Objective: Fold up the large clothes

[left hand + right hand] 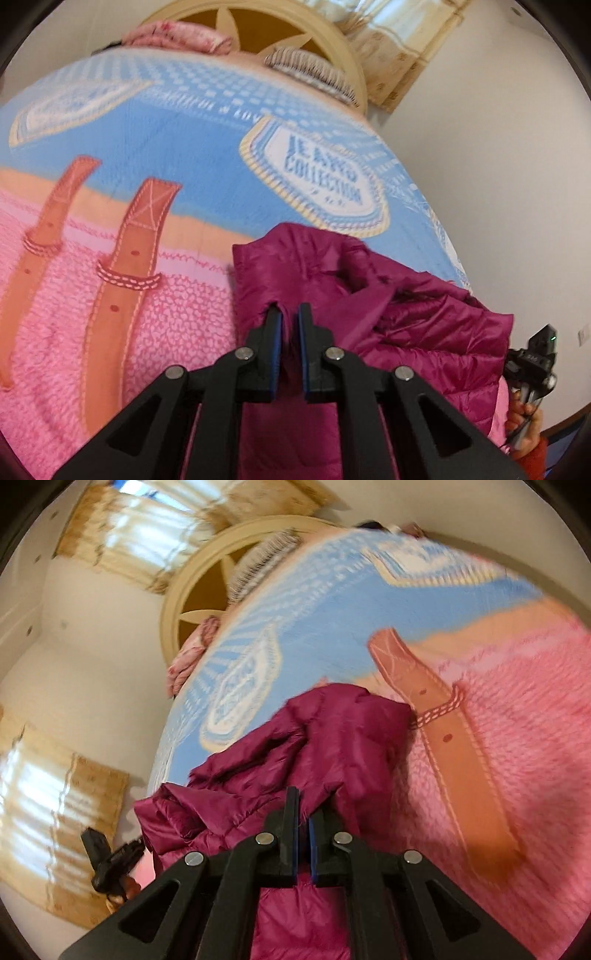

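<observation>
The magenta puffer jacket point(388, 295) lies bunched on the bed blanket point(147, 166), near its pink part. Left gripper point(290, 314) and right gripper point(304, 805) both point slanting down, fingers pinching jacket fabric.

A magenta quilted puffer jacket point(424, 332) is being held bunched and crumpled above the bed point(110, 295), its shiny fabric being pinched at two points near one edge.

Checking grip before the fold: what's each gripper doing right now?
Left gripper: shut on the magenta puffer jacket.
Right gripper: shut on the same jacket.
</observation>
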Available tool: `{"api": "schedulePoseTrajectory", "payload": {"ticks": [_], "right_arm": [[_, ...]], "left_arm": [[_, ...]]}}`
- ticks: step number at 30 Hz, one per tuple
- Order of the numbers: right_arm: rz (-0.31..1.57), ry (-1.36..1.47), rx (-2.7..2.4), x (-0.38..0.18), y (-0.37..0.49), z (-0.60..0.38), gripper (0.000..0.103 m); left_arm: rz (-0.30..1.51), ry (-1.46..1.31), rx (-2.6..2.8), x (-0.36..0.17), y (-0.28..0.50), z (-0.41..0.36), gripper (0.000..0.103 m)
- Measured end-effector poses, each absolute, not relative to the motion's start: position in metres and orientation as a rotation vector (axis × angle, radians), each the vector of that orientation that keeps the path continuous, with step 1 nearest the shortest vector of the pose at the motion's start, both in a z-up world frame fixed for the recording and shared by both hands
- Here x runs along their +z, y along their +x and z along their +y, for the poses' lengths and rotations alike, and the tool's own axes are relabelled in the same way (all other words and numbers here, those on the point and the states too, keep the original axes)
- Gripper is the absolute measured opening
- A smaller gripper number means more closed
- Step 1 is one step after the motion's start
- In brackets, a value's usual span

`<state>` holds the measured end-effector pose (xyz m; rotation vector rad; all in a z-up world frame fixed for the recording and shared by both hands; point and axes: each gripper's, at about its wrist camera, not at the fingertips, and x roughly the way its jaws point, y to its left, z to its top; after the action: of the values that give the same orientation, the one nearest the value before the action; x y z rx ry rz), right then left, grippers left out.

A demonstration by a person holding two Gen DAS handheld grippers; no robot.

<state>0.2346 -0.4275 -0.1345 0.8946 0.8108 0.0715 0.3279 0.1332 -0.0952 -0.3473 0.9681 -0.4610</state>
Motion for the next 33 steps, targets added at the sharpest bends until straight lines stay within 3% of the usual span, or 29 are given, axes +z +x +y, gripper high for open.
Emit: {"api": "schedulePoseTrajectory", "payload": {"ticks": [4, 6, 7, 8, 9, 10, 14, 18, 28, 30, 31, 32, 33], "right_arm": [[0.796, 0.934, 0.126, -0.142, 0.250, -0.433, 0.012], [0.790, 0.992, 0.188, -0.140, 0.253, -0.439, 0.033], [0.770, 1.035, 0.220, -0.139, 0.252, -0.443, 0.058], [0.727, 1.078, 0.239, -0.135, 0.250, -0.449, 0.077], [0.680, 1.093, 0.238, -0.128, 0.246, -0.455, 0.080], [0.646, 1.095, 0.239, -0.120, 0.243, -0.460, 0.081], [0.577, 0.984, 0.240, -0.088, 0.223, -0.464, 0.081], [0.665, 0.607, 0.142, -0.071, 0.209, -0.425, 0.081], [0.870, 0.119, 0.120, -0.117, 0.271, -0.362, 0.081], [0.879, 0.069, 0.111, -0.126, 0.275, -0.356, 0.079], [0.864, 0.055, 0.117, -0.127, 0.275, -0.355, 0.060], [0.865, 0.065, 0.114, -0.127, 0.276, -0.355, 0.024], [0.869, 0.099, 0.108, -0.127, 0.275, -0.357, 0.018]], "left_arm": [[0.987, -0.423, -0.521, -0.102, 0.339, 0.146, 0.024], [0.979, -0.437, -0.551, -0.098, 0.340, 0.152, 0.033], [0.959, -0.422, -0.538, -0.094, 0.340, 0.157, 0.051], [0.930, -0.395, -0.506, -0.087, 0.337, 0.161, 0.063], [0.896, -0.378, -0.482, -0.081, 0.336, 0.164, 0.080], [0.851, -0.372, -0.475, -0.074, 0.333, 0.170, 0.085], [0.774, -0.351, -0.545, -0.056, 0.320, 0.184, 0.088], [0.723, -0.132, -0.589, -0.057, 0.304, 0.164, 0.092], [0.830, -0.091, -0.696, -0.090, 0.337, 0.114, 0.092], [0.850, -0.074, -0.677, -0.096, 0.345, 0.107, 0.086], [0.850, -0.077, -0.670, -0.098, 0.344, 0.106, 0.068], [0.863, -0.078, -0.668, -0.100, 0.345, 0.103, 0.055], [0.869, -0.081, -0.673, -0.102, 0.344, 0.102, 0.030]]}}
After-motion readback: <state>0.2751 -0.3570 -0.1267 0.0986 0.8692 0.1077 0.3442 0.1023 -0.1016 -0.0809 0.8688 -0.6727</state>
